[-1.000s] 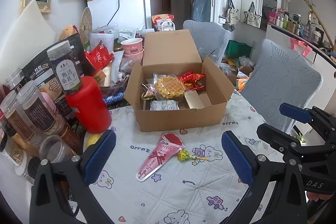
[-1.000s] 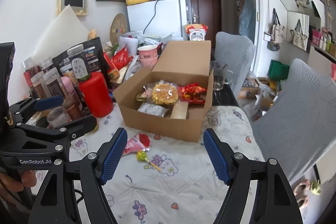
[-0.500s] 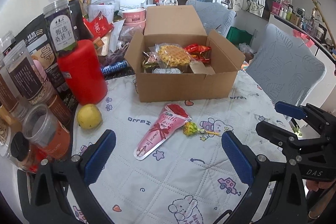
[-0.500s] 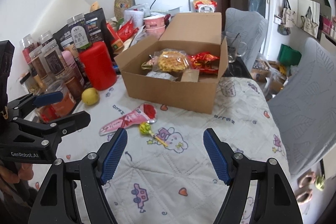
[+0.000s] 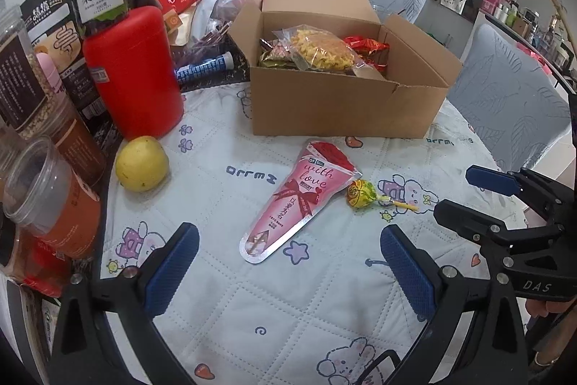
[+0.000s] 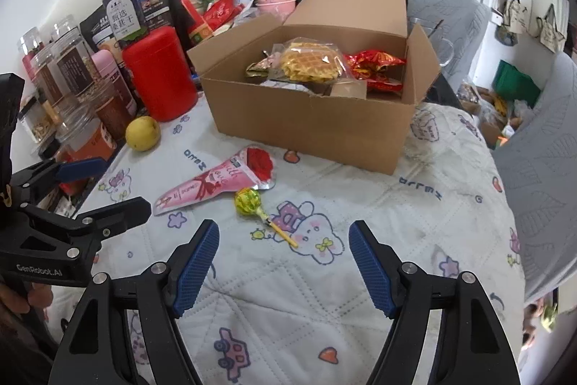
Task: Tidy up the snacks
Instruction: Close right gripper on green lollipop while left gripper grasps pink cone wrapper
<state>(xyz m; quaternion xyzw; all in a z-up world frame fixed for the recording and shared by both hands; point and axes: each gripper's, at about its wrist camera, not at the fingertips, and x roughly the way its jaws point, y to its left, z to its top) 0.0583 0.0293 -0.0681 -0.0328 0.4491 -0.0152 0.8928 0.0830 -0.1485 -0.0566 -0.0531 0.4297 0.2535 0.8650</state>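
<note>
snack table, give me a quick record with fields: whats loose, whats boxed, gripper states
loose on cloth: pink cone packet; lollipop beside its wide end
box: cardboard box, lid open
in box: waffle pack, red wrapper, other packets
nearby: yellow fruit, red canister
left gripper: open, empty, above cloth
right gripper: open, empty, lollipop stick just ahead

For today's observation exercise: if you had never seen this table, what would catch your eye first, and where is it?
Probably the open cardboard box at the middle of the table, with a wrapped waffle on top of its snacks. Next, the pink cone-shaped packet and yellow lollipop lying loose on the cartoon-print cloth in front of it. A red canister stands out among the jars on the left.
</note>
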